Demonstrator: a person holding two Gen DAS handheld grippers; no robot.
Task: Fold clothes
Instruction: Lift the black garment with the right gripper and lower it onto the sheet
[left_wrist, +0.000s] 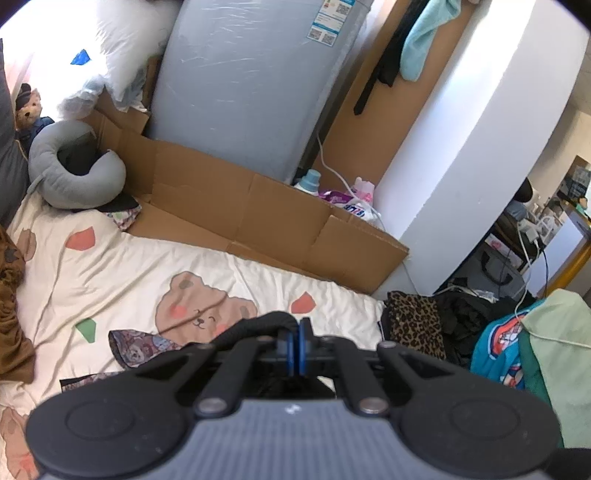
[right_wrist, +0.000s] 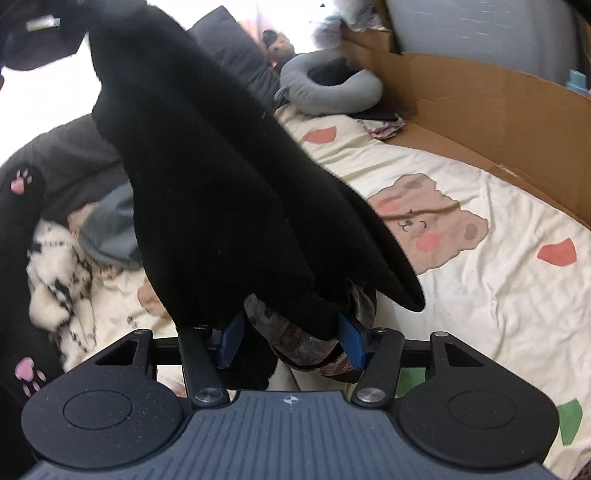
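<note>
A cream bear-print quilt (left_wrist: 122, 273) is lying before a flattened brown cardboard sheet (left_wrist: 236, 206). A grey U-shaped neck pillow (left_wrist: 74, 173) is resting on the quilt's far left corner, with a plastic-wrapped grey mattress (left_wrist: 243, 85) standing behind the cardboard.

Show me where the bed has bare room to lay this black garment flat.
Open quilt around the printed bear, between the cardboard and the grippers. Crowded: neck pillow at the head, fluffy black-and-white fabric on one side, leopard-print pile off the foot.
</note>
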